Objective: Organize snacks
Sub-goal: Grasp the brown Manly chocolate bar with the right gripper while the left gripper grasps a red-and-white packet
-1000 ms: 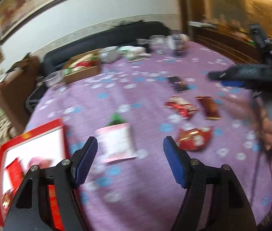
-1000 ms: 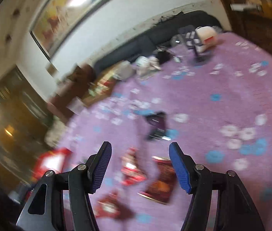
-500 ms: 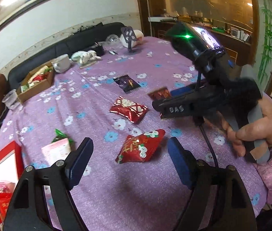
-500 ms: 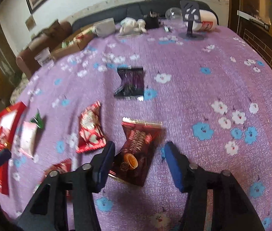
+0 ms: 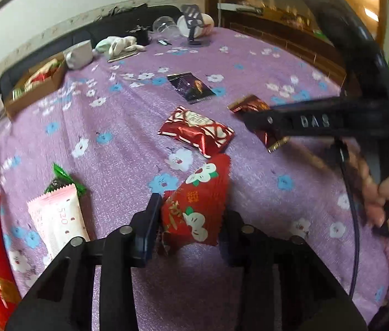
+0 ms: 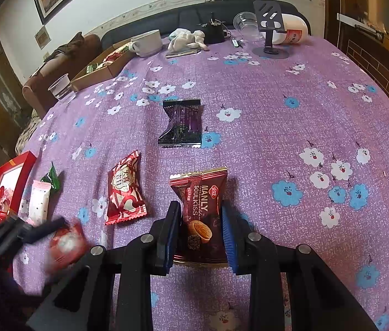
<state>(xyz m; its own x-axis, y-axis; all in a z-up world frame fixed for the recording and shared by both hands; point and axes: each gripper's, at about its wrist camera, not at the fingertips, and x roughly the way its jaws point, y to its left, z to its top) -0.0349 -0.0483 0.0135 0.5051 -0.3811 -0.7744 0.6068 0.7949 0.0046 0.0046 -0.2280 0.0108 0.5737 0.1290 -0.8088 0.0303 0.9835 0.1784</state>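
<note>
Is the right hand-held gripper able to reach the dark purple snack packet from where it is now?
Probably not at once: the right hand-held gripper is already closed on the Manly snack packet. The dark purple packet lies straight ahead on the tablecloth, nothing between.

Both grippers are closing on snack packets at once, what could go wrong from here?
The left gripper pinches the red flower packet near one crinkled end, so it may slip out when lifted. The right gripper squeezes the brown cookie packet across its middle, which could crush the cookie. The red box sits far left, so carrying the brown packet there means crossing over the left gripper.
</note>
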